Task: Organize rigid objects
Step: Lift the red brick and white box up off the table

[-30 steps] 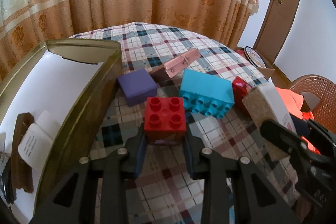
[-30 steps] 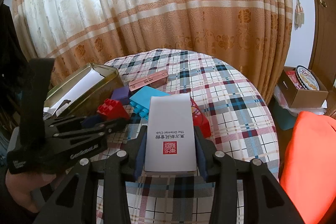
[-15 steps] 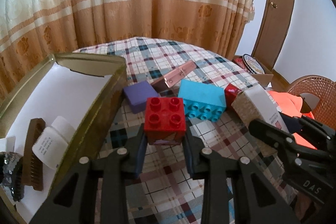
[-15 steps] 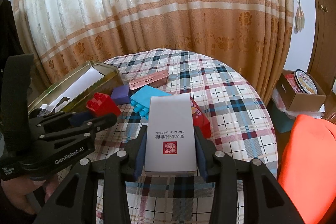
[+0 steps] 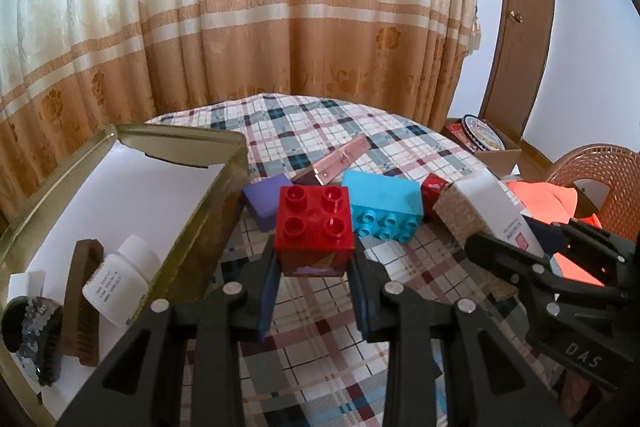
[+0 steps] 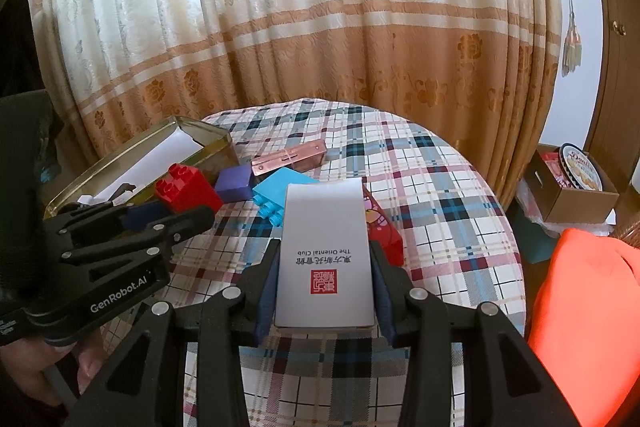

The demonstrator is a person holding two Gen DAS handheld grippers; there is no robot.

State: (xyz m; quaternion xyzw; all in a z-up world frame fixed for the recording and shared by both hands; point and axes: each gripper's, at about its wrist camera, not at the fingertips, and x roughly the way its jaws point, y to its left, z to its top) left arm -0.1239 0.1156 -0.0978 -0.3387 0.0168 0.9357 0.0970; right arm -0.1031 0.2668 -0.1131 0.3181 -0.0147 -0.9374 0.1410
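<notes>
The red brick (image 5: 314,223), 4 studs up, sits clamped between the fingers of the left gripper (image 5: 314,267), jaws closed only to the brick's width. Over the last second it has risen off the checked tablecloth (image 5: 320,347): the gold tin (image 5: 224,187) has dropped lower in the left wrist view and more of its floor shows, including a white bottle (image 5: 120,279), a brown brush (image 5: 82,299) and a dark sequinned item (image 5: 34,331). That suggests the brick is being carried toward the tin, the likely drop spot.

The right gripper (image 6: 324,279) likewise holds a white box (image 6: 326,251) printed "The Oriental Club", jaws pinching its 2 long sides, held above the cloth.

On the cloth lie a purple block (image 5: 264,203), a blue brick (image 5: 384,207), a pink hinge (image 5: 340,163) and a second red piece (image 6: 380,231).

That second red piece is mostly hidden behind the box. The tin's near end is cut off by the frame, and the bottle's label is too small to read.
</notes>
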